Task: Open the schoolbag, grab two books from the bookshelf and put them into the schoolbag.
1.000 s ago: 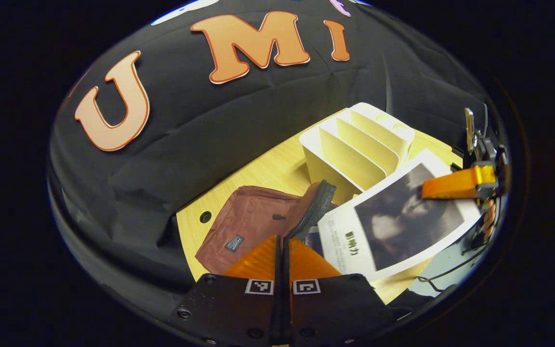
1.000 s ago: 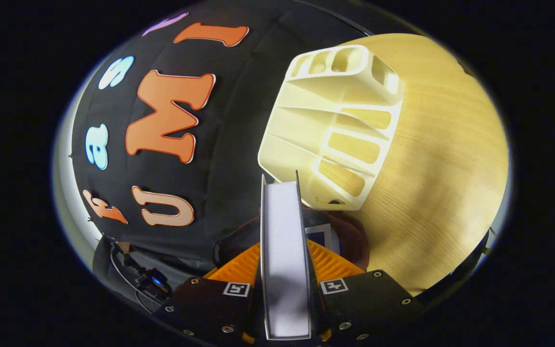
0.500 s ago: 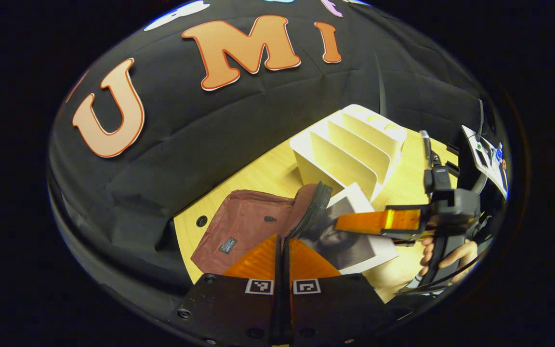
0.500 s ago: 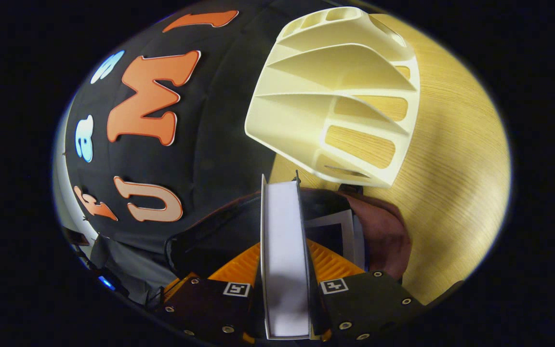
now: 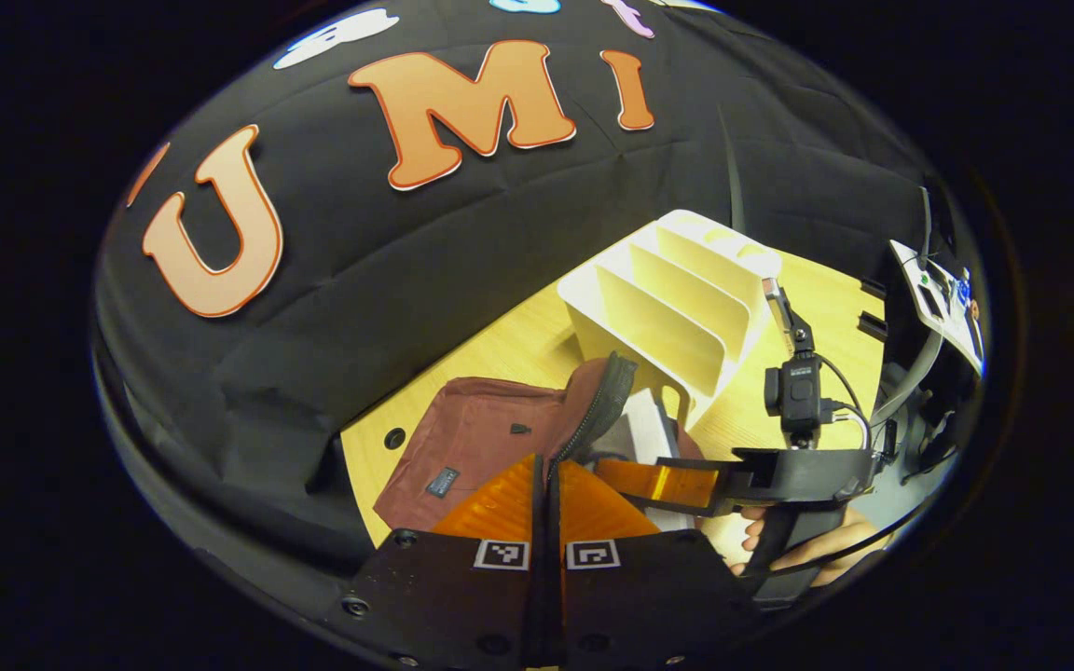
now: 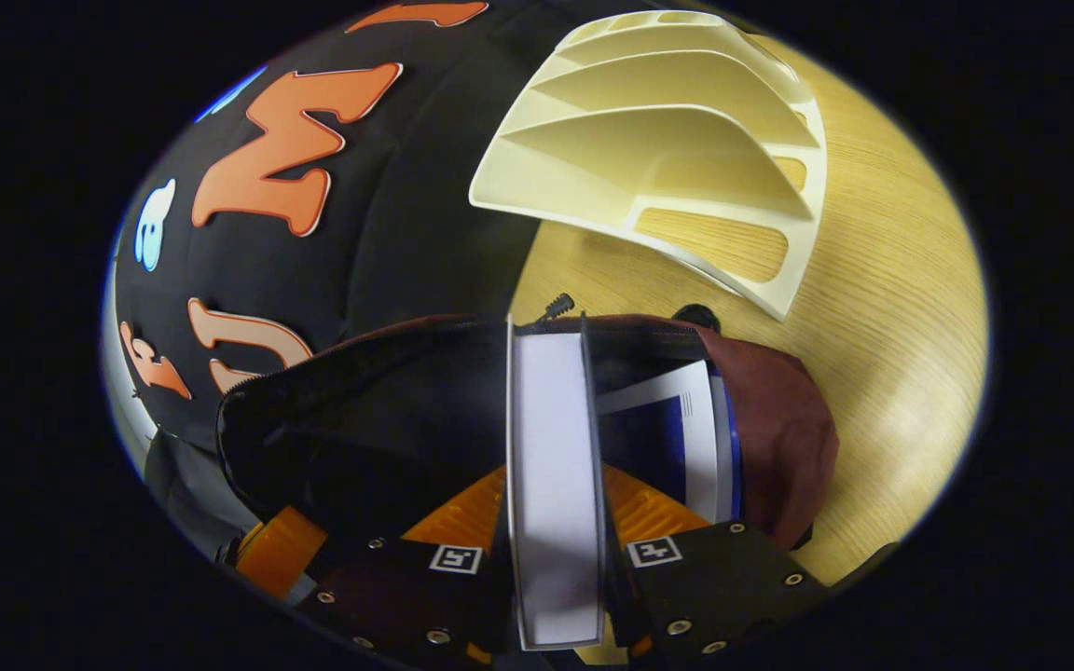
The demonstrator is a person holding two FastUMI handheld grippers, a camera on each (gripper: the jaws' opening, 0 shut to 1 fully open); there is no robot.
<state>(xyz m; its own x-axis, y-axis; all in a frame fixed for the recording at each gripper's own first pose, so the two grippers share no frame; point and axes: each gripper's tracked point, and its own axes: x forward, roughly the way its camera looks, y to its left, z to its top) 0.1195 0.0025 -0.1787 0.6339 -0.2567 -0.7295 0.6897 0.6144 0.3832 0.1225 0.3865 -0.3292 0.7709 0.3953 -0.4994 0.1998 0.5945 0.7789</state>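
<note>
Schoolbag point(image 6: 779, 438), maroon, on the table point(image 6: 873, 308) just beside the emptied bookshelf point(image 6: 677, 140): left gripper point(image 5: 546, 485), fingers pinched together on the zipper rim, props its mouth wide. Right gripper point(image 6: 551, 508), clamped on the second book point(image 6: 551, 447), holds it edge-down inside the opening, alongside the first book point(image 6: 677, 438).

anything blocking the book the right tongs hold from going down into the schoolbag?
Nothing visible blocks it. The book is already entering the schoolbag, beside a first book lying inside to one side. The left tongs pinch the bag's zipper edge, holding it open.
</note>
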